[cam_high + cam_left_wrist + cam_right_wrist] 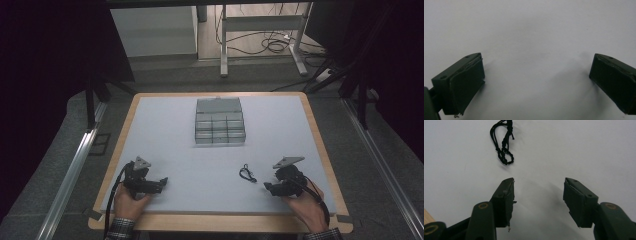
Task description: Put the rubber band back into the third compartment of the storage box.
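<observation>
The cord is a short length of thin black string, knotted and folded into small loops. It lies flat on the mat, near the right of centre, just left of the right gripper and apart from it. In the right gripper view the cord sits beyond the jaw tips, slightly left of the gap, with a row of knots along one strand and two loose loops.

The mat is a smooth, pale grey sheet covering a table with a light wood edge. A box of grey compartments, three across, stands at the far centre with its flat lid folded back; any contents are too small to tell.

Left gripper: held at the near left, jaws spread wide, nothing between them. Its pads are dark, matte, rectangular blocks with frayed edges.

Right gripper: held at the near right, jaws moderately open, nothing between them. Its pads are likewise dark and worn. Each gripper carries a grey triangular plate and a trailing black cable.
</observation>
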`<state>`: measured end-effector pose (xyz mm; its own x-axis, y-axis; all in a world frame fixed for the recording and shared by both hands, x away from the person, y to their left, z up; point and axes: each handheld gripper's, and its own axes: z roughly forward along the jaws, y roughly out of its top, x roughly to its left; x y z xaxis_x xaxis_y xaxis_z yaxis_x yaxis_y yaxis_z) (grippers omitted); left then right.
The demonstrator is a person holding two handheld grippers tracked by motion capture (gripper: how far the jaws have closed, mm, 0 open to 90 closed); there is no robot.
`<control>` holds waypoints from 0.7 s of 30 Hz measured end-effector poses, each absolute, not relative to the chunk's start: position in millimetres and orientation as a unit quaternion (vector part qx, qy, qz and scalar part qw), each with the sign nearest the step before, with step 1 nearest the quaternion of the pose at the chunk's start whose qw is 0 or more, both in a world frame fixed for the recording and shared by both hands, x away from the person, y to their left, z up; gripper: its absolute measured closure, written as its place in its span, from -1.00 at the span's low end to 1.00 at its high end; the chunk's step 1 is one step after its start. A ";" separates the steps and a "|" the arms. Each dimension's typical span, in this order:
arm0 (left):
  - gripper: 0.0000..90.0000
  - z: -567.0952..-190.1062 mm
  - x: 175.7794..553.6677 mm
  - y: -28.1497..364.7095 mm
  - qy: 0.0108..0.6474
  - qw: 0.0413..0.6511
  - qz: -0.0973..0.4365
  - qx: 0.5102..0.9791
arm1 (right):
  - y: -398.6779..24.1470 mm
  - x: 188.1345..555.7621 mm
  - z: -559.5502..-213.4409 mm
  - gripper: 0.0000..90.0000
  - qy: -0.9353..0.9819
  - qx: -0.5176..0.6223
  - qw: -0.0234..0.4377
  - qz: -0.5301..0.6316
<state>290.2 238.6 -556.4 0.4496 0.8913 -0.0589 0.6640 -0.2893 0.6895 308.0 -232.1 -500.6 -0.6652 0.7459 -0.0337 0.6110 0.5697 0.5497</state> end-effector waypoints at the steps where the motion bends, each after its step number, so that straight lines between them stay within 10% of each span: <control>1: -1.00 -556.4 290.2 238.5 0.496 0.331 0.172 0.784 | -231.0 309.2 -500.2 -0.04 0.877 0.386 0.130 0.254; 21: -1.00 -556.4 290.2 238.6 0.496 0.332 0.172 0.784 | -205.9 325.4 -490.2 0.31 0.903 0.361 0.080 0.218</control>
<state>290.2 238.6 -556.4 0.4495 0.8914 -0.0587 0.6630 -0.2889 0.6906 325.4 -205.9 -490.2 -0.7267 0.6869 0.0124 0.6169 0.6446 0.4516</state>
